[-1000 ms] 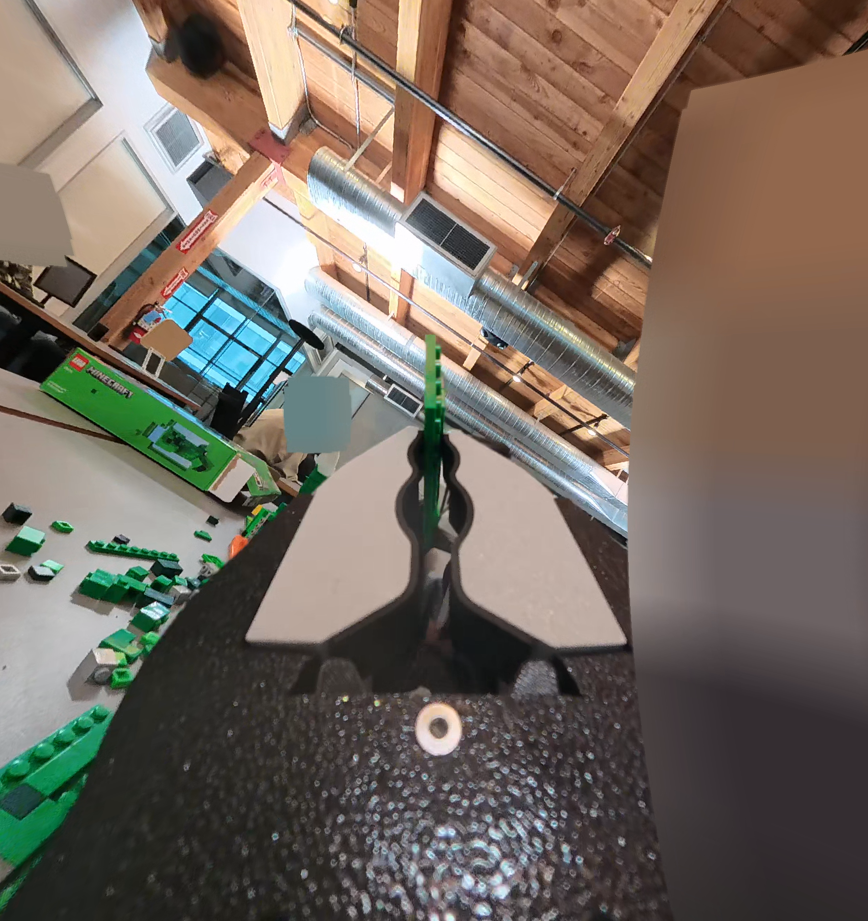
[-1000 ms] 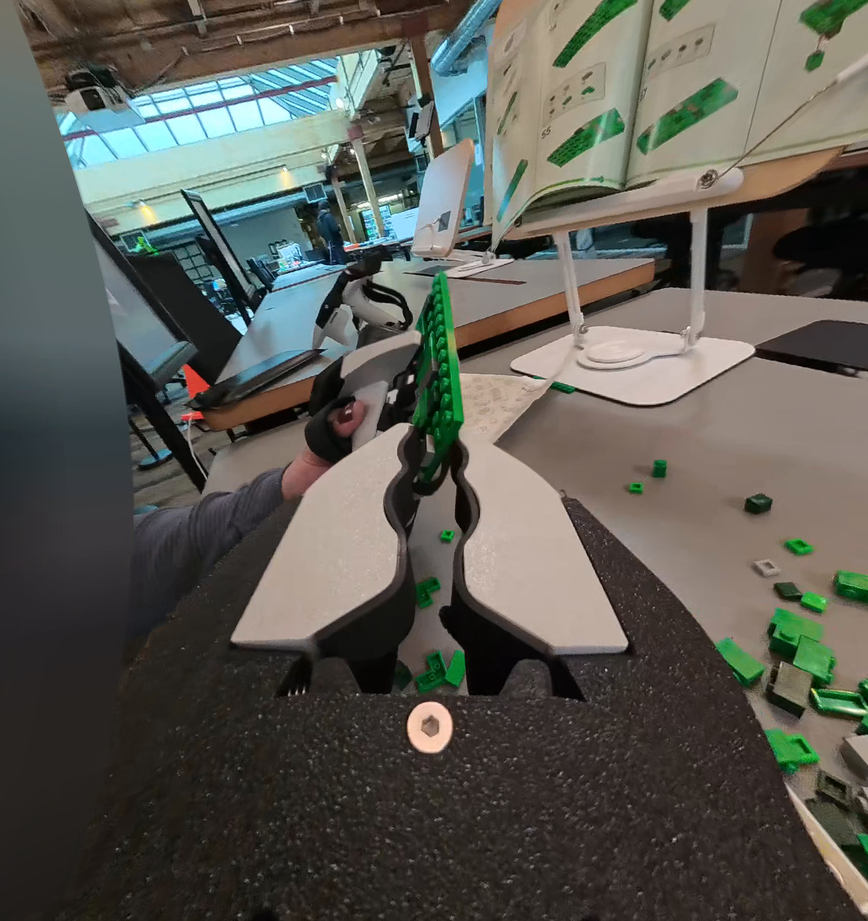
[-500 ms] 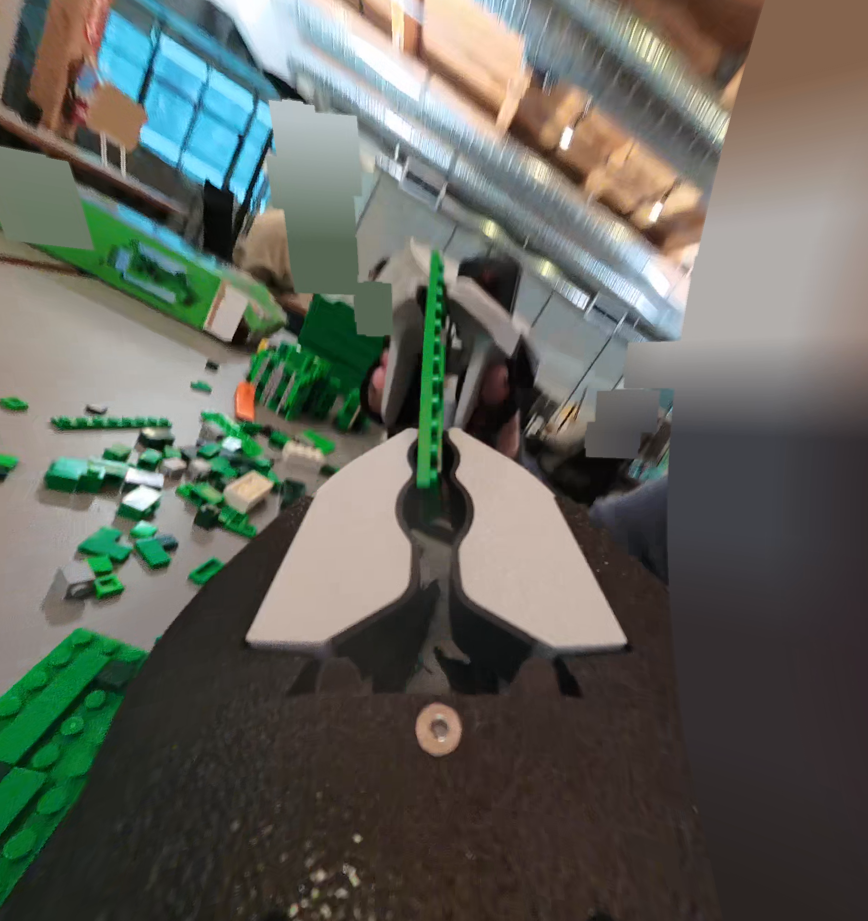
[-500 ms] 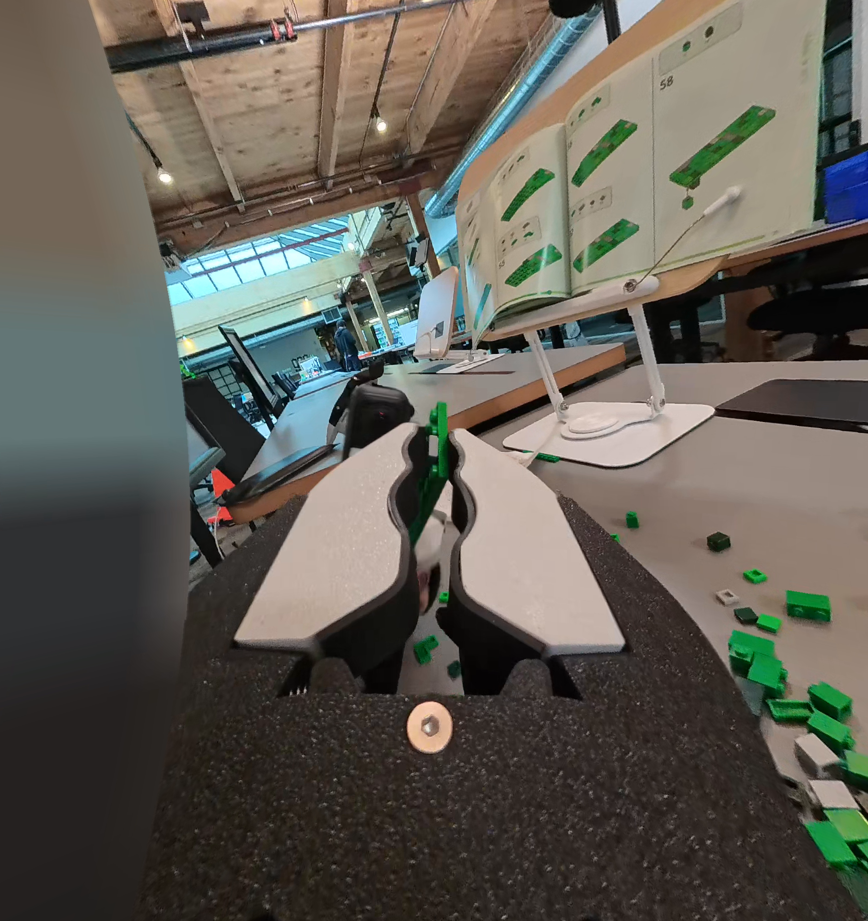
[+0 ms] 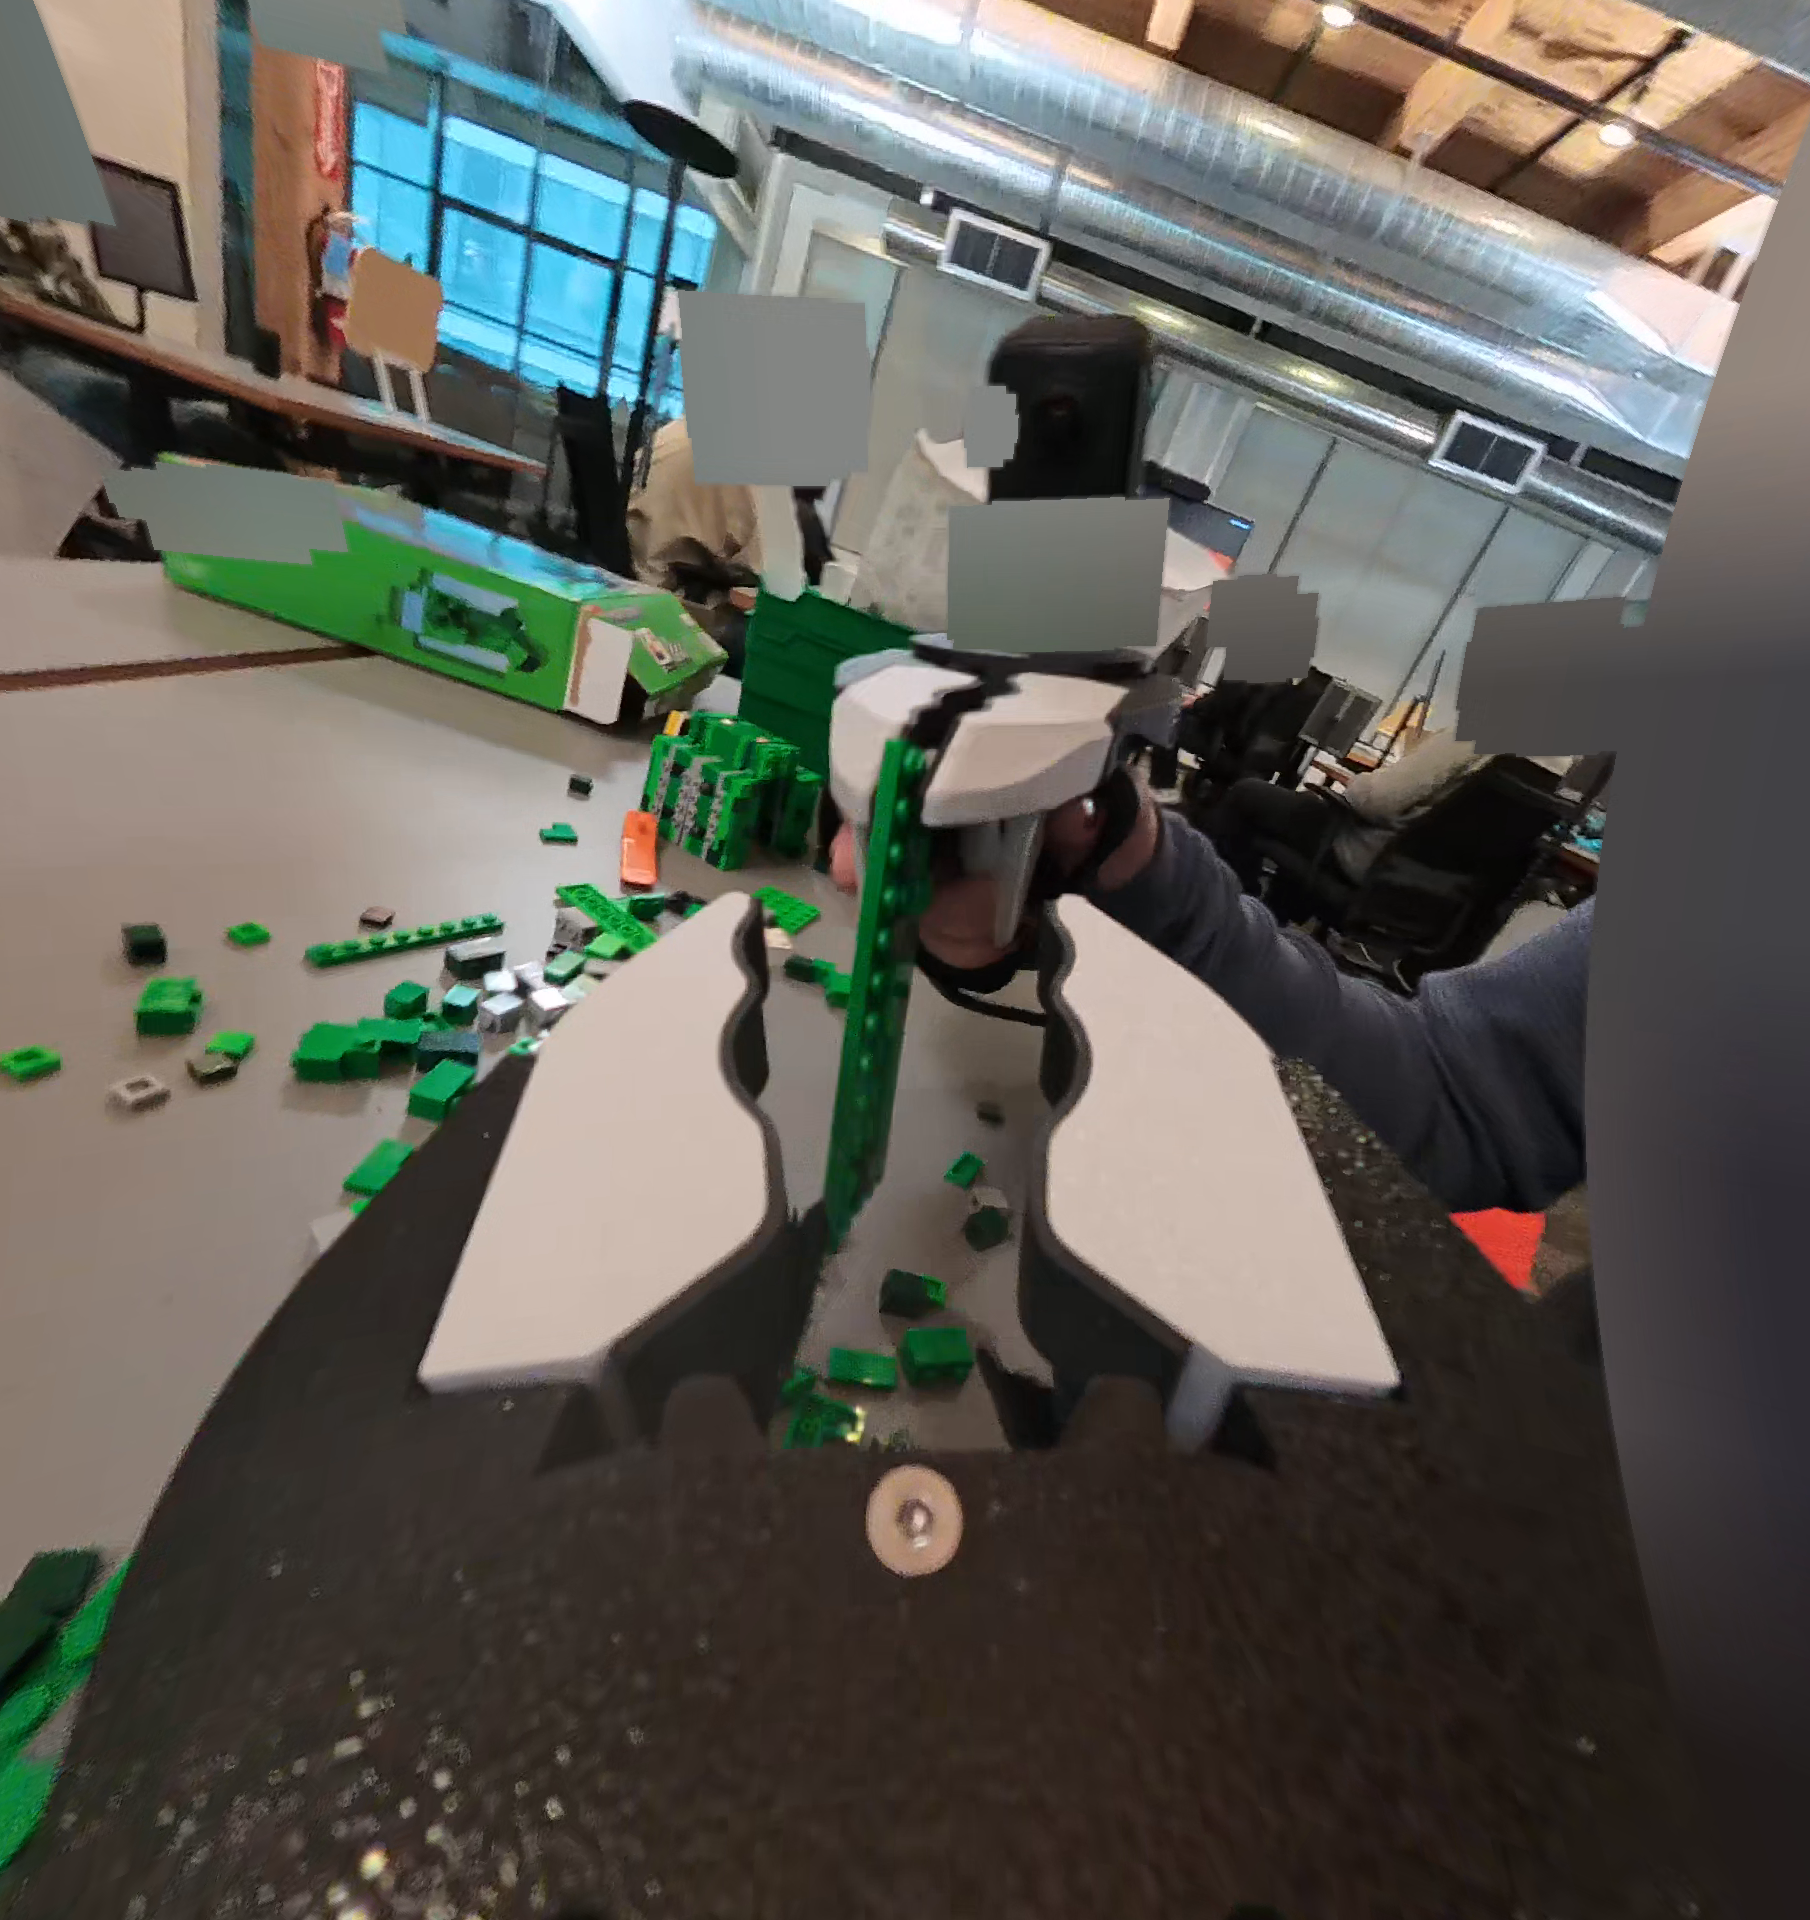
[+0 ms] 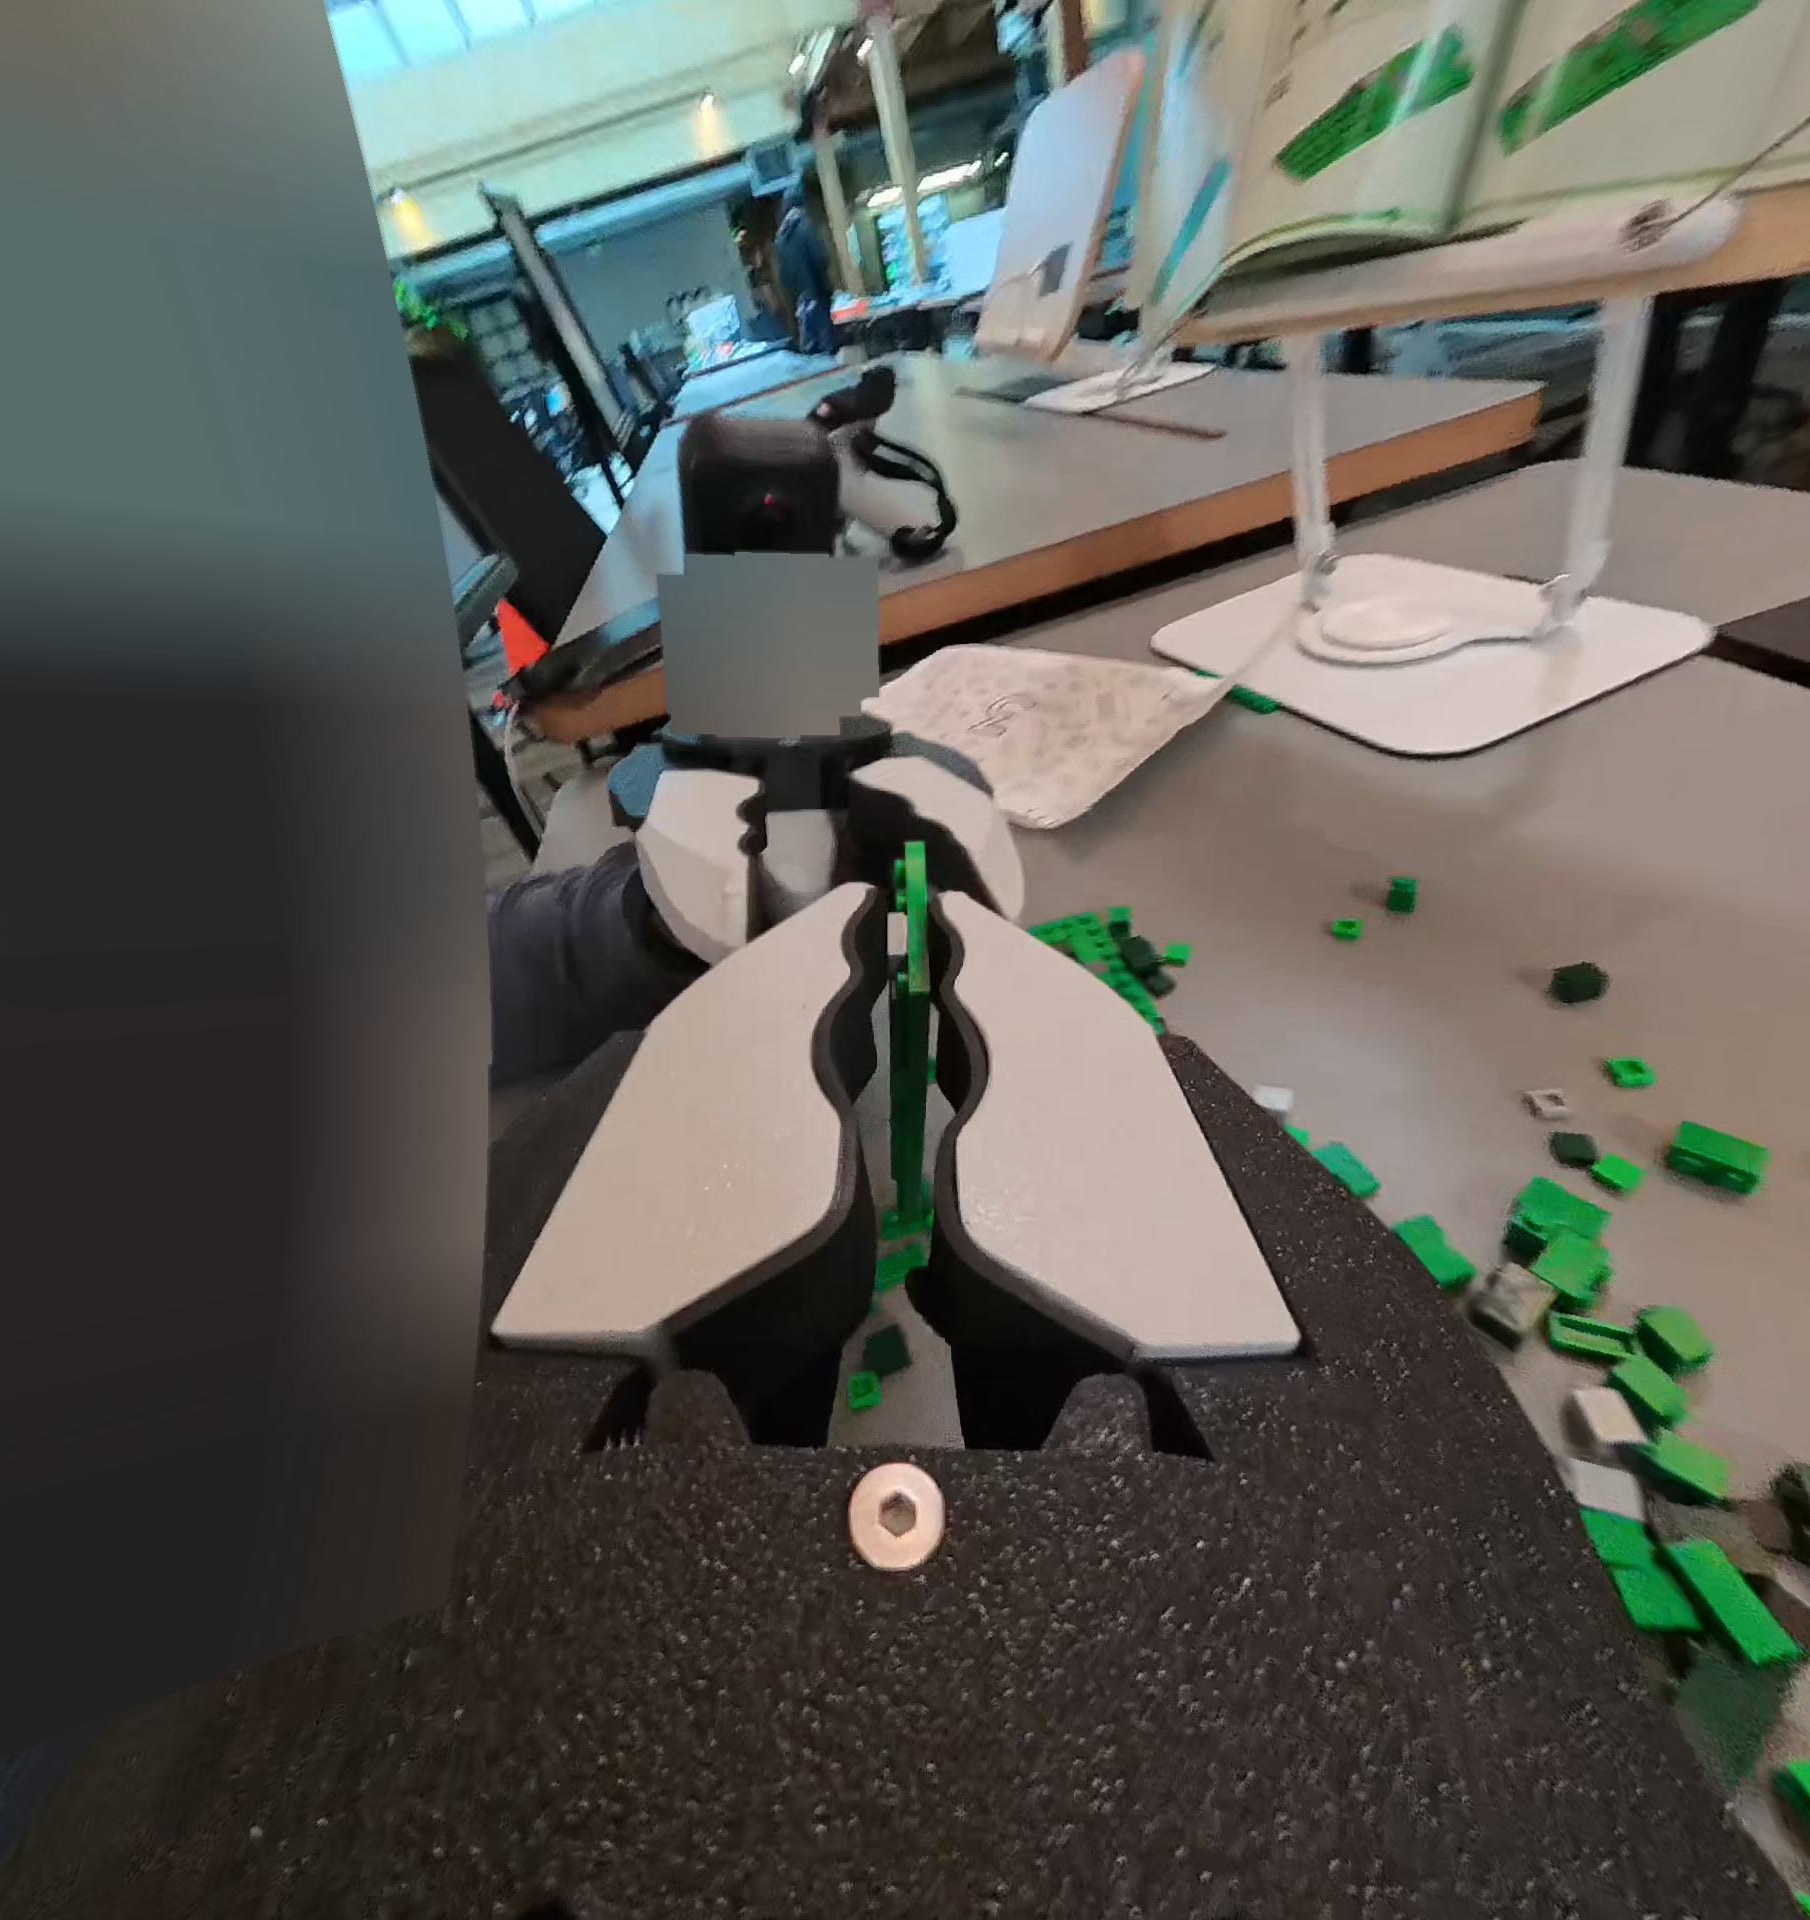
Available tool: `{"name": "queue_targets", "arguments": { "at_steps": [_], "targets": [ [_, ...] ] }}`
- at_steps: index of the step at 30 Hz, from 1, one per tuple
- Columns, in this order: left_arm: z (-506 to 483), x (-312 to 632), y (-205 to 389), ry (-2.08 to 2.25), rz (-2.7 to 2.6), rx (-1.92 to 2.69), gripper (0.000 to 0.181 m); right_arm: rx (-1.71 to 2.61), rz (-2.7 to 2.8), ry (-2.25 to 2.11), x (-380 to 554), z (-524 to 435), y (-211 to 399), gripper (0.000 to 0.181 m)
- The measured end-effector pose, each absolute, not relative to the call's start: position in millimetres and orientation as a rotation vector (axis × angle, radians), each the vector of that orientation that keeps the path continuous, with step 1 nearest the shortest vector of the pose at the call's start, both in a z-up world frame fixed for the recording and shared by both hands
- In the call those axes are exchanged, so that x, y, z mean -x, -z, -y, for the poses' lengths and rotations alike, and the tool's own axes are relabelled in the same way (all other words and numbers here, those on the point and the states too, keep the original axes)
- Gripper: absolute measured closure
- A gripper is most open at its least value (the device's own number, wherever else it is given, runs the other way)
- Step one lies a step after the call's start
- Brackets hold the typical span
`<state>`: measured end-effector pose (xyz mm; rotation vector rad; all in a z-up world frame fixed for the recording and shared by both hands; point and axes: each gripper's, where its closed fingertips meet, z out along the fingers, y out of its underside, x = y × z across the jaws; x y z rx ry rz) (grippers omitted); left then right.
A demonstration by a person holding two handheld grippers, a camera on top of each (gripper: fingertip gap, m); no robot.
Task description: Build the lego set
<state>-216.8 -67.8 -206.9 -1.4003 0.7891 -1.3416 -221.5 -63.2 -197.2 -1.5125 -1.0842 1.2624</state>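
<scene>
A long green lego plate [image 5: 877, 997] stands on edge in the air between both grippers. My left gripper [image 5: 903, 916] is open, and the plate runs through the wide gap between its fingers without touching the pads. My right gripper [image 6: 903, 906] is shut on the plate [image 6: 916, 940]. In the left wrist view the right gripper [image 5: 948, 753] clamps the plate's far end, with a gloved hand behind it. In the right wrist view the left gripper [image 6: 828, 862] faces mine just beyond the plate. The grey table [image 5: 205, 790] lies below.
Loose green and grey bricks [image 5: 392, 1029] lie scattered to the left, with a built green block stack [image 5: 735, 790], an orange piece [image 5: 639, 862] and a green box [image 5: 444, 613] behind. An instruction book on a white stand [image 6: 1431, 644], a paper bag [image 6: 1036, 717] and more bricks [image 6: 1607, 1309] lie to the right. The tips of both grippers are at nearly the same place.
My left gripper has opened and let go of the green plate. The right gripper keeps its hold. Both views have tilted down towards the table.
</scene>
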Motion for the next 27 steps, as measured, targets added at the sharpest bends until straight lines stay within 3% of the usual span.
{"name": "queue_targets", "arguments": {
  "at_steps": [9,15,21,24,27],
  "targets": [
    [89.9,203.0,218.3,1.274,-1.026,1.414,0.176,1.387,1.235,-1.208,235.9,83.7,200.3,0.171],
    [60.2,218.9,219.9,1.396,-0.714,1.541,0.176,1.252,1.311,-0.532,224.7,52.6,211.3,0.126],
    [48.0,230.8,219.1,1.496,-0.532,1.574,0.176,1.094,1.526,0.172,231.3,37.9,243.8,0.104],
    [49.4,225.6,224.0,1.485,-0.543,1.618,0.176,1.047,1.54,0.364,233.3,30.9,248.1,0.088],
    [54.3,217.2,226.5,1.507,-0.565,1.649,0.176,1.009,1.547,0.449,234.5,29.3,248.4,0.085]
  ]
}}
